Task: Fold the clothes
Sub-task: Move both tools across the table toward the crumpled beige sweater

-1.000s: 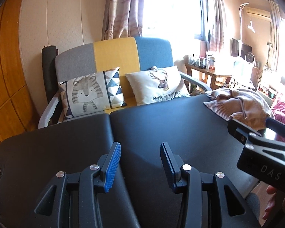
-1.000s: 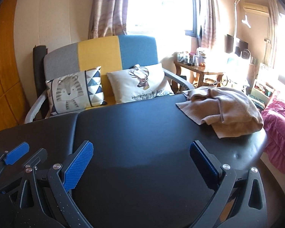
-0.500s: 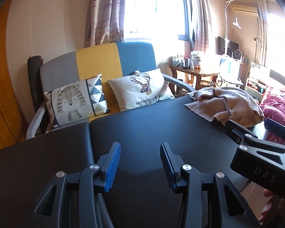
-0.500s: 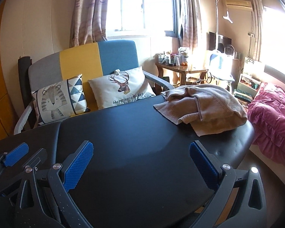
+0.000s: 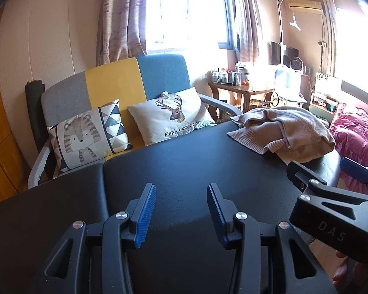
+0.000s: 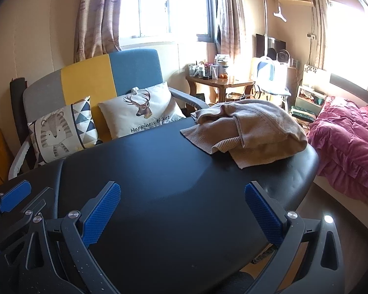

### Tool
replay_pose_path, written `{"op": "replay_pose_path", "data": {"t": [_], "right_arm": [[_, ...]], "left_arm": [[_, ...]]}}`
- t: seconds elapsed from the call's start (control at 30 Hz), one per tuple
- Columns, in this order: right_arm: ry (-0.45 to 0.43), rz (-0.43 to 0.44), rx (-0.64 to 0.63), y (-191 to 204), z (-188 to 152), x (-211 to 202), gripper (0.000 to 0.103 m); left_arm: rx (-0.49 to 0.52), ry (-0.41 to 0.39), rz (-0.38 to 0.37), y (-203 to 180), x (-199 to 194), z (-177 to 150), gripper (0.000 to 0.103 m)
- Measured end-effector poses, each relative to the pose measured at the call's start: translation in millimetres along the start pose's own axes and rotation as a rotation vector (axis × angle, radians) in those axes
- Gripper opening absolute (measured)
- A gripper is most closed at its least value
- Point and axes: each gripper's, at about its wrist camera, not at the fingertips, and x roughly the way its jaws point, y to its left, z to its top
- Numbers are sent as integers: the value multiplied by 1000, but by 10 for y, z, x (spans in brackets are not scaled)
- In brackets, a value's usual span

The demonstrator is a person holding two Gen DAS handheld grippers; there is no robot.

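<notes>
A crumpled beige knit garment [image 5: 287, 132] [image 6: 247, 132] lies at the far right end of the black padded table [image 5: 184, 166] [image 6: 159, 183]. My left gripper [image 5: 181, 196] hovers over the table's near side, open, with nothing between its blue pads. My right gripper [image 6: 182, 201] stands wide open over the table, also with nothing in it, and its side shows at the right of the left wrist view [image 5: 331, 191]. In the right wrist view, a blue fingertip [image 6: 12, 198] of the left gripper shows at the left edge. Both grippers are well short of the garment.
Behind the table stands a grey, yellow and blue sofa [image 5: 125, 85] with a tiger cushion [image 5: 85, 139] and a deer cushion [image 5: 171, 115]. A bed with a pink quilt [image 6: 350, 142] lies to the right. A cluttered wooden side table [image 6: 220, 80] stands by the window.
Both grippers have swung toward the right end of the table, so the beige garment sits nearer the middle of each view and looks larger. Their jaws stand as before.
</notes>
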Motion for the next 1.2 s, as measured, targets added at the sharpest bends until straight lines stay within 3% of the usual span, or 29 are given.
{"op": "replay_pose_path", "data": {"t": [1.2], "right_arm": [[56,-14,64,-208,-49,238,103]], "left_arm": [[40,122,-28,-285,384,-2,44]]}}
